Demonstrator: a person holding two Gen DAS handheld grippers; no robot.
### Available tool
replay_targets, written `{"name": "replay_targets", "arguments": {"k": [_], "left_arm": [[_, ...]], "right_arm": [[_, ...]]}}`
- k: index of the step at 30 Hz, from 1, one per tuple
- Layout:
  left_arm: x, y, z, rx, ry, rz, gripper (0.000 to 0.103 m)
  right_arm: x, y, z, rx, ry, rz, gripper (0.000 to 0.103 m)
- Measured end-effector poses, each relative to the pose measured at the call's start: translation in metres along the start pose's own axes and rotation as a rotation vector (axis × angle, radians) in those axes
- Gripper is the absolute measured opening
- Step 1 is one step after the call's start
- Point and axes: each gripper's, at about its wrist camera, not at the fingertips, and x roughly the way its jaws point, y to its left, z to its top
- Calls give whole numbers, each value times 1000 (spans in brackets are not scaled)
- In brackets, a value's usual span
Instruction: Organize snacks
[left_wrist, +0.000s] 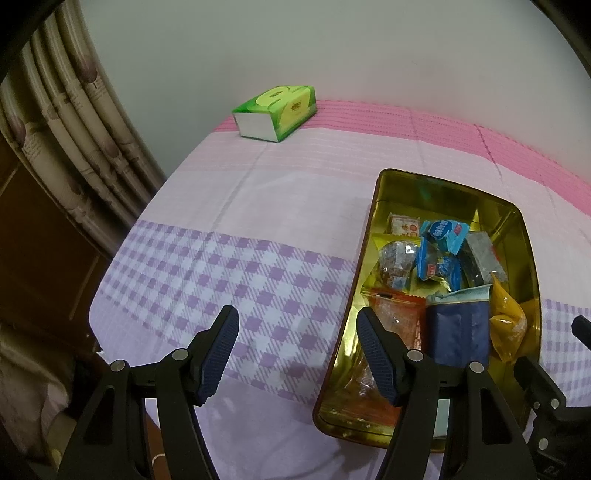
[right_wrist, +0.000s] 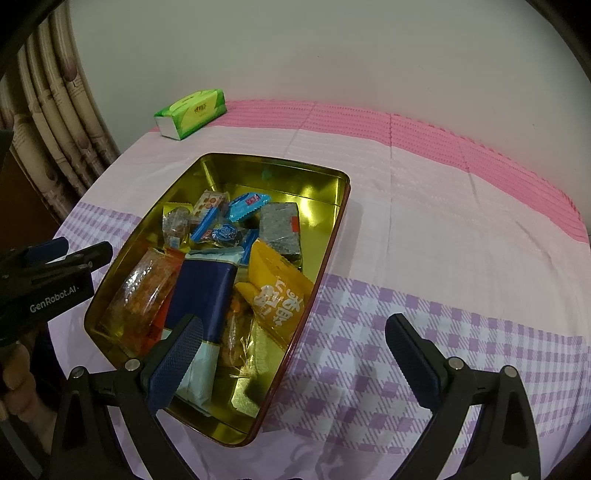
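Holding both my left gripper (left_wrist: 297, 334) and right gripper (right_wrist: 293, 345) wide open and empty, I count one gold tin (right_wrist: 334, 218) of snacks at 12 o'clock, one tissue pack (right_wrist: 192, 112) at 11, and only my right view shows my hand (right_wrist: 16, 384).

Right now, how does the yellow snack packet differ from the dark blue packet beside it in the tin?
The yellow snack packet is bright yellow with white characters, while the dark blue packet is plain navy with pale blue ends. The yellow snack packet leans toward the tin's right wall; the dark blue packet lies nearer the middle. It also looks longer. Both rest inside the tin, side by side, untouched by either gripper.
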Motion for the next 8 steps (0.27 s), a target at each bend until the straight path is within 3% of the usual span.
{"name": "replay_targets", "arguments": {"k": [8], "left_arm": [[0, -1, 1, 7, 0, -3, 67]], "right_arm": [[0, -1, -1, -2, 0, 2, 98]]}}
